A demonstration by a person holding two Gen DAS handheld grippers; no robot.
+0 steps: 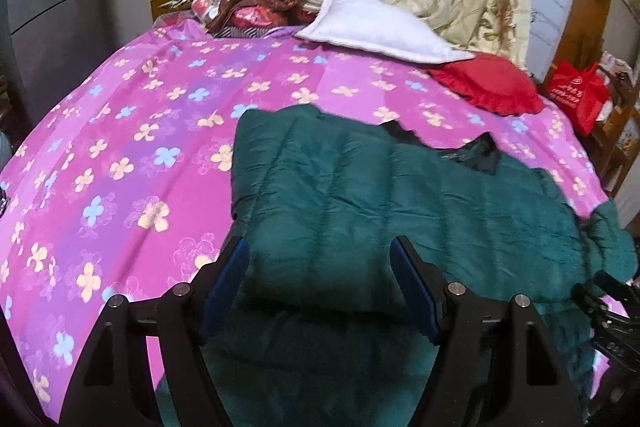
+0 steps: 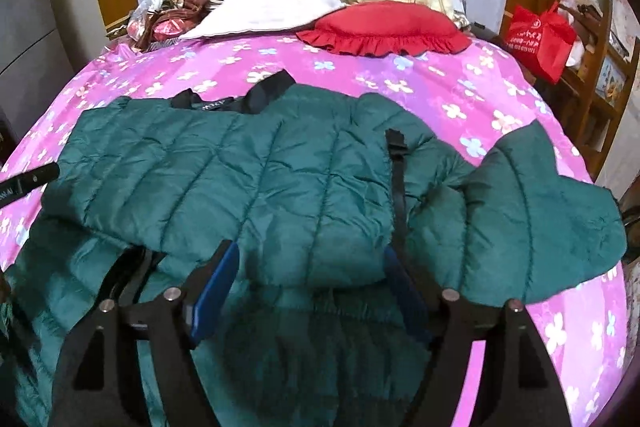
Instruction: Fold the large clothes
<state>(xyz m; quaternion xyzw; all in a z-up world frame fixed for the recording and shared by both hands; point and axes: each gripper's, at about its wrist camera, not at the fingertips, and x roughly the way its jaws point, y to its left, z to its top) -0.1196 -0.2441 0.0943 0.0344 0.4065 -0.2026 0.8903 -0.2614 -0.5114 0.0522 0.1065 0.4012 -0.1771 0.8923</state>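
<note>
Both my grippers hang spread with nothing pinched: the left gripper (image 1: 320,255) and right gripper (image 2: 312,263) each frame the near folded edge of the green puffer jacket (image 2: 248,171), which lies on the pink flowered bedsheet (image 1: 120,131). I judge the slick, puffy fold may spring back open. Farther right, the sleeve (image 2: 532,207) sprawls unfolded. Beyond it, the red frilled cushion (image 2: 384,23) crowds any push forward.
</note>
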